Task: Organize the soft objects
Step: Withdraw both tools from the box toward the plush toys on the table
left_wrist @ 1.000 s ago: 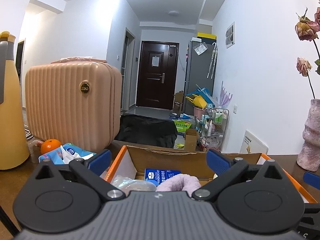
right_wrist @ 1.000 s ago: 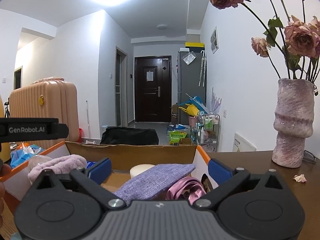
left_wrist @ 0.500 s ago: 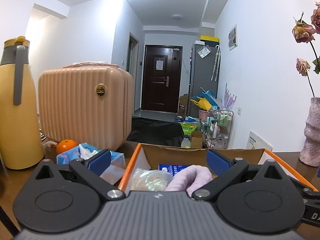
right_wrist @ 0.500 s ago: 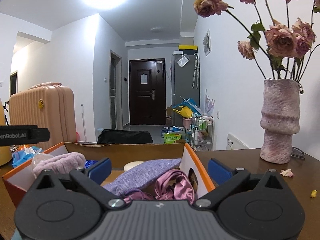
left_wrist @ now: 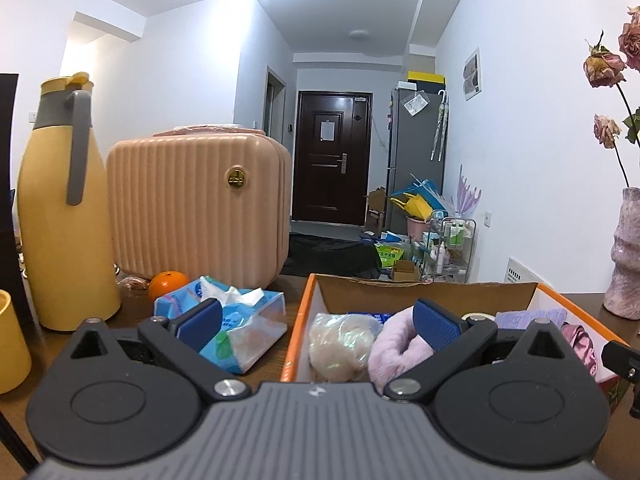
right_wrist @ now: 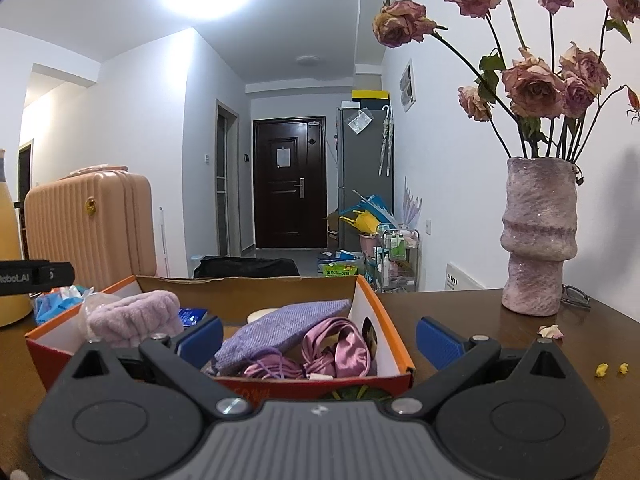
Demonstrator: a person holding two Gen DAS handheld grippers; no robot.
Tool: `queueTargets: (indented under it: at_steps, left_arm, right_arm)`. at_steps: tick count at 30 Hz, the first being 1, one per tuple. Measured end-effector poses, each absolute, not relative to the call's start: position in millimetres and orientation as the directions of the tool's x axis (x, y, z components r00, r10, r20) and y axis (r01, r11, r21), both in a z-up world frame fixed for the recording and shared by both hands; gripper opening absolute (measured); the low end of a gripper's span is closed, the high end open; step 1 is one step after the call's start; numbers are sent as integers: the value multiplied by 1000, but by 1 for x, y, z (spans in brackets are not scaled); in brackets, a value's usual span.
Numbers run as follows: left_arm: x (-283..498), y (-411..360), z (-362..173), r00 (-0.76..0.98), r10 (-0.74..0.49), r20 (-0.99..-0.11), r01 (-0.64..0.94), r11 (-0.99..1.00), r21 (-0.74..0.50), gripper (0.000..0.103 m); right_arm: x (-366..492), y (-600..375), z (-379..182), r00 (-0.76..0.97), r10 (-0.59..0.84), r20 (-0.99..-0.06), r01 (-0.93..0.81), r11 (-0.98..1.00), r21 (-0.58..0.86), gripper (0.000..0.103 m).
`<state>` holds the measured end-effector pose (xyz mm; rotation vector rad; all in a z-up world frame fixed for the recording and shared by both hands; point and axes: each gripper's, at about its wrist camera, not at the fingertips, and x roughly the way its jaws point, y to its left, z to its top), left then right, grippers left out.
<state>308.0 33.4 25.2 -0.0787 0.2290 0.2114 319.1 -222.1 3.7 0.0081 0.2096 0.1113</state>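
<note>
An orange cardboard box (left_wrist: 298, 328) (right_wrist: 394, 336) on the wooden table holds soft things: a fluffy pink band (left_wrist: 396, 350) (right_wrist: 132, 314), a cream puff in clear wrap (left_wrist: 340, 340), a lilac knitted pouch (right_wrist: 288, 328) and a pink satin piece (right_wrist: 340, 346). My left gripper (left_wrist: 316, 322) hovers open in front of the box's left end, with nothing between its fingers. My right gripper (right_wrist: 318, 338) is open too, near the box's right front corner. A blue tissue pack (left_wrist: 236, 320) lies left of the box.
A yellow jug (left_wrist: 60, 208), a peach ribbed case (left_wrist: 196, 208) and an orange (left_wrist: 168, 282) stand at the back left. A pink vase (right_wrist: 538, 236) with dried roses stands on the right, with petals and crumbs (right_wrist: 552, 332) on the table near it. A yellow cup (left_wrist: 12, 344) is at far left.
Both grippers have drawn back from the box and stayed open. The left view shifted left, bringing the jug and tissue pack into sight. The right view now shows the box's front right corner.
</note>
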Motion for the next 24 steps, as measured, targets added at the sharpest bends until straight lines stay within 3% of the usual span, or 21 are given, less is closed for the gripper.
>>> queueTargets:
  at_steps: [24]
  left_arm:
    - [230, 64, 17, 945, 163, -283, -182, 982, -44, 103]
  right_arm:
    - [245, -205, 0, 952, 171, -253, -179, 984, -11, 103]
